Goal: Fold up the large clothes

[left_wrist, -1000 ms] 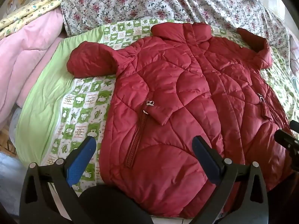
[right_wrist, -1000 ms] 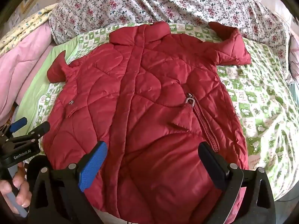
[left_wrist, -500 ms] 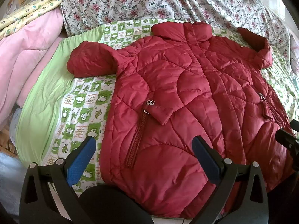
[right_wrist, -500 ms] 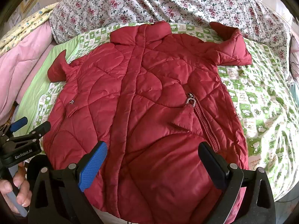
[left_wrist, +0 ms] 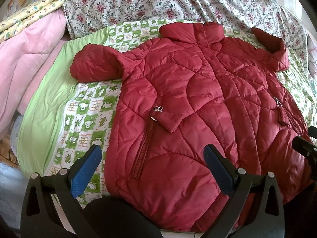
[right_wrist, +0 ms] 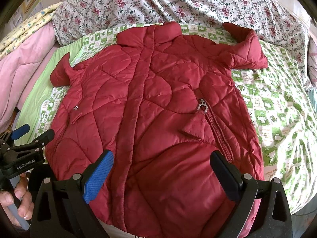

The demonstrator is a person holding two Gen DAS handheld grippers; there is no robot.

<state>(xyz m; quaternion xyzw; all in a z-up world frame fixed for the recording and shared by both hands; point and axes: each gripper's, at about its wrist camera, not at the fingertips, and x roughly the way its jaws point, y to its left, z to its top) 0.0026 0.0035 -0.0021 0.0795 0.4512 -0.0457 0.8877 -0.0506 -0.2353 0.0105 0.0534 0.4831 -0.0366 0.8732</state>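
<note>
A red quilted puffer jacket (left_wrist: 194, 103) lies front up on the bed, collar at the far end, both sleeves folded short at the shoulders. It also fills the right wrist view (right_wrist: 158, 109). My left gripper (left_wrist: 152, 158) is open and empty above the jacket's near left hem. My right gripper (right_wrist: 161, 164) is open and empty above the near hem, right of the middle seam. The left gripper (right_wrist: 29, 136) shows at the left edge of the right wrist view, held by a hand.
The jacket rests on a green-and-white patterned sheet (left_wrist: 87, 115) with a plain green border (left_wrist: 45, 107). A floral quilt (left_wrist: 168, 0) is bunched at the far end. A pink blanket (left_wrist: 29, 59) is piled at the left. The bed's near edge runs under the grippers.
Both grippers have drifted very slightly; the jacket sits a little lower in the views. Nothing was taken hold of or let go.
</note>
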